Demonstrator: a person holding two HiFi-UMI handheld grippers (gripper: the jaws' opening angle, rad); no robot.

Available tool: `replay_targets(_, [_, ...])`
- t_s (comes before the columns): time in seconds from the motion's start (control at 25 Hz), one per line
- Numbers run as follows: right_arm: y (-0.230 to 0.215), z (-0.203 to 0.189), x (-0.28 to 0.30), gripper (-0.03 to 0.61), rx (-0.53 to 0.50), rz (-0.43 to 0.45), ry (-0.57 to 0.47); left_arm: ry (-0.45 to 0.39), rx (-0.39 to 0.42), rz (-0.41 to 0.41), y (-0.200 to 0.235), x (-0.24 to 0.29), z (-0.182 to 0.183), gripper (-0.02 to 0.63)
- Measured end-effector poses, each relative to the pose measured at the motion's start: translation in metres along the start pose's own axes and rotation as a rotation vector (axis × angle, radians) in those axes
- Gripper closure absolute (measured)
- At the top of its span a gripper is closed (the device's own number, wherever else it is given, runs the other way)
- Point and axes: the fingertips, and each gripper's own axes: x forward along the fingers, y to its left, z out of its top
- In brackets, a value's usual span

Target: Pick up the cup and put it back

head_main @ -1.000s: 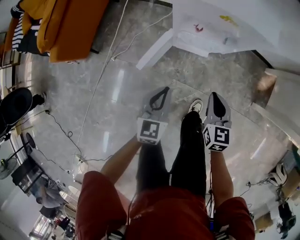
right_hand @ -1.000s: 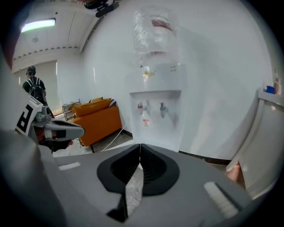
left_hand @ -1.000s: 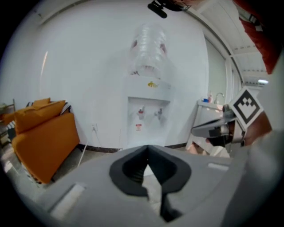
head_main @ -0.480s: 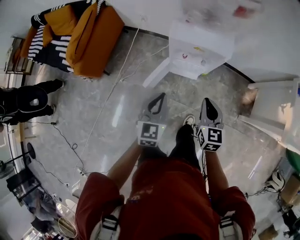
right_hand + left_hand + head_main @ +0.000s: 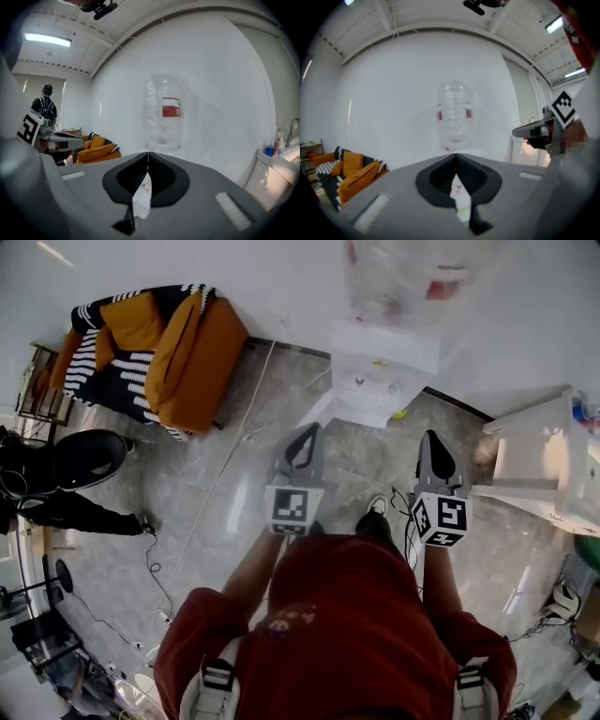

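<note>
Currently two grippers are in view, one in each of the person's hands, and each carries one marker cube. The left gripper (image 5: pixel 312 428) and the right gripper (image 5: pixel 428 435) are held level, side by side and apart, both pointing toward one white water dispenser (image 5: pixel 380 381) against the wall. One clear bottle (image 5: pixel 394 277) stands on top of the dispenser. Both pairs of jaws are clenched tip to tip with nothing between them, as each gripper view confirms. The cup cannot be made out in any view. One orange sofa (image 5: pixel 178 357) with striped cushions stands to the left, one white table (image 5: pixel 534 460) to the right, and one bystander in black (image 5: pixel 80 460) is at the far left on the grey floor (image 5: pixel 234 484). Compared with half a second earlier, the sofa sits lower in the head view and the wall fills more of the top. The table shows more fully, the grippers stand slightly wider apart, and less of the person's legs is visible. Only one shoe (image 5: pixel 377 507) shows now.
</note>
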Motion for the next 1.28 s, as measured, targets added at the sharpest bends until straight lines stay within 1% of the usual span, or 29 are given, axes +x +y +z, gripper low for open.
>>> replay_targets(0.16, [-0.002,0.026,-0.005,0.576,-0.037,-0.023,-0.056,-0.088,0.019,0.002,0.008,0.001,0.032,0.612])
replay_targets(0.24, [-0.003,0.033,-0.004,0.576,-0.042,-0.034,-0.072,-0.114,0.05,-0.008,0.009,0.003,0.04,0.612])
replay_targets(0.32, [-0.003,0.035,-0.003,0.576,-0.042,-0.04,-0.077,-0.116,0.077,-0.015,0.011,0.006,0.041,0.612])
replay_targets(0.36, [-0.004,0.035,-0.001,0.576,-0.042,-0.041,-0.076,-0.116,0.077,-0.013,0.013,0.007,0.04,0.612])
replay_targets(0.52, [-0.004,0.035,0.006,0.575,-0.049,-0.039,-0.073,-0.127,0.032,0.02,0.022,0.008,0.041,0.612])
replay_targets(0.6, [-0.006,0.035,0.007,0.575,-0.046,-0.045,-0.075,-0.128,0.023,0.026,0.024,0.009,0.042,0.612])
replay_targets(0.76, [-0.009,0.033,0.008,0.577,-0.04,-0.052,-0.074,-0.124,0.041,0.005,0.021,0.013,0.042,0.612])
replay_targets(0.92, [-0.01,0.033,0.012,0.576,-0.043,-0.047,-0.075,-0.127,0.035,-0.008,0.016,0.019,0.044,0.612])
replay_targets(1.04, [-0.008,0.034,0.011,0.575,-0.041,-0.045,-0.083,-0.126,0.048,-0.022,0.013,0.018,0.044,0.612])
replay_targets(1.28, [-0.009,0.035,0.011,0.575,-0.041,-0.045,-0.084,-0.124,0.041,-0.013,0.018,0.015,0.045,0.612])
